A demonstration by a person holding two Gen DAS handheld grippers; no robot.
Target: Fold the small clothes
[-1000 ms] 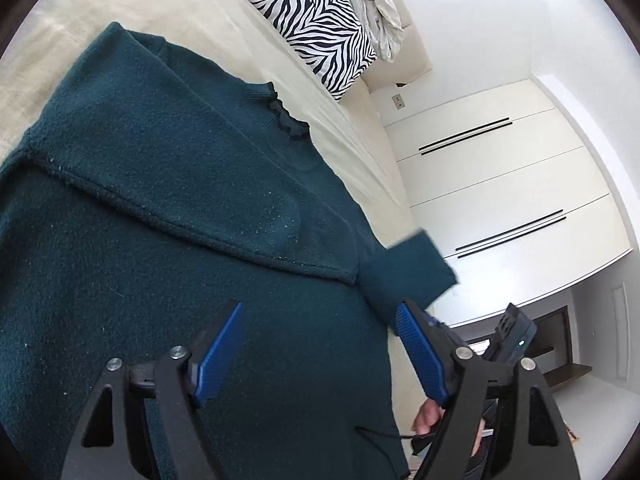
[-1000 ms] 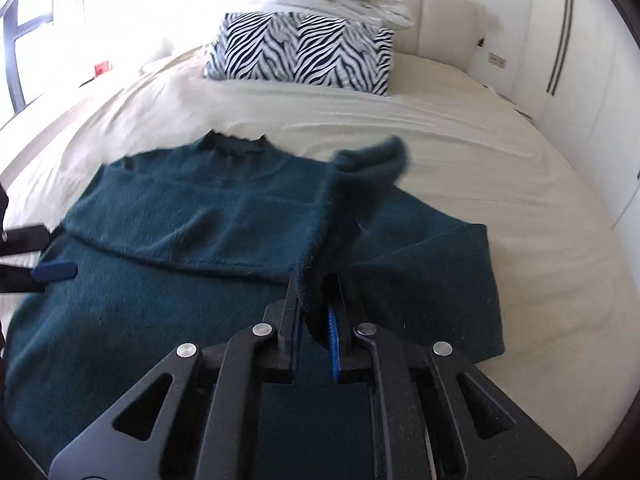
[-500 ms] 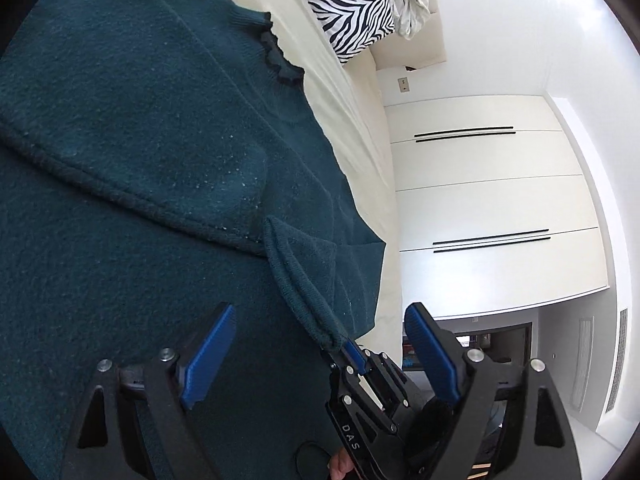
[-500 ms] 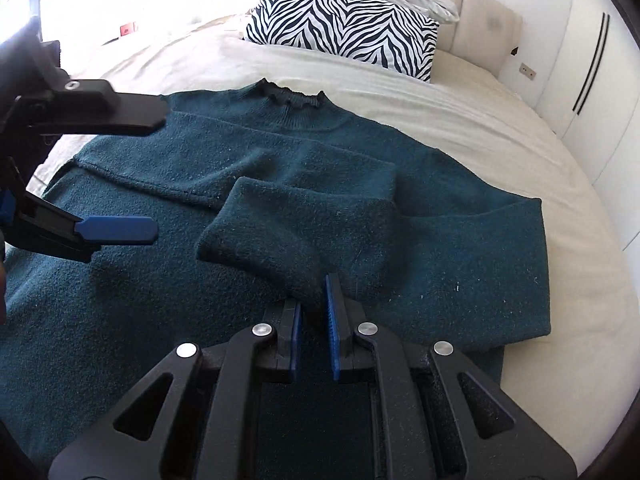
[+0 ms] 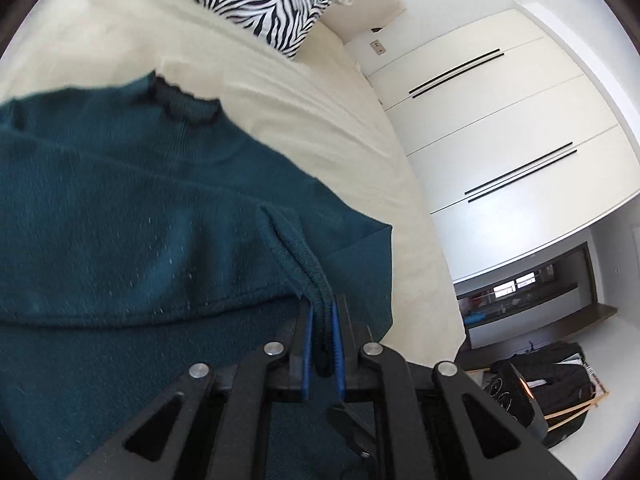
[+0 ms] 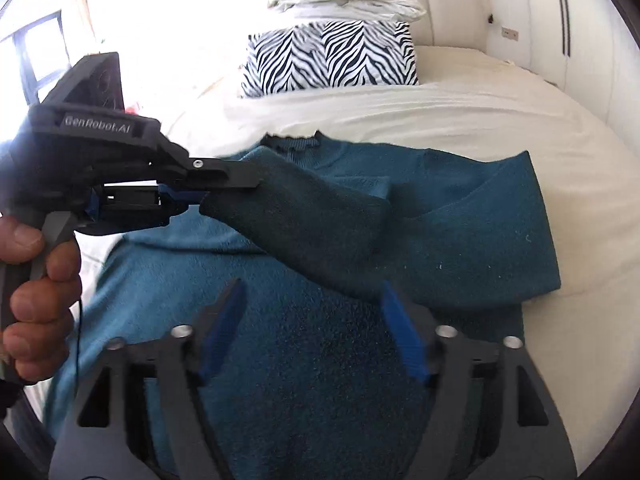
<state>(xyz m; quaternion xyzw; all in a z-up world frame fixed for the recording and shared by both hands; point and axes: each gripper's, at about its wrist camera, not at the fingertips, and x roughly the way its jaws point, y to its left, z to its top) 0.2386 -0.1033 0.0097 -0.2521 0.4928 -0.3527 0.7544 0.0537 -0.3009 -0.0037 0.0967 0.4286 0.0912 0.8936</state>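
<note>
A dark teal knit sweater (image 5: 120,240) lies spread on the cream bed (image 5: 328,136), neck toward the pillows. My left gripper (image 5: 320,320) is shut on the cuff of a sleeve (image 5: 296,256) and holds it lifted over the body of the sweater. In the right wrist view the left gripper (image 6: 208,192) comes in from the left and holds that sleeve (image 6: 320,220) up above the sweater (image 6: 320,360). My right gripper (image 6: 312,320) is open and empty, just above the sweater body, below the raised sleeve.
A zebra-striped pillow (image 6: 332,56) and crumpled white bedding (image 6: 344,0) sit at the head of the bed (image 6: 480,112). White wardrobe doors (image 5: 500,128) stand along the bed's right side. A wooden rack with dark clothes (image 5: 552,376) stands on the floor past the foot.
My right gripper carried the sleeve across the sweater, then let go and opened. My left gripper, open before, has closed on the sleeve cuff and now holds it up.
</note>
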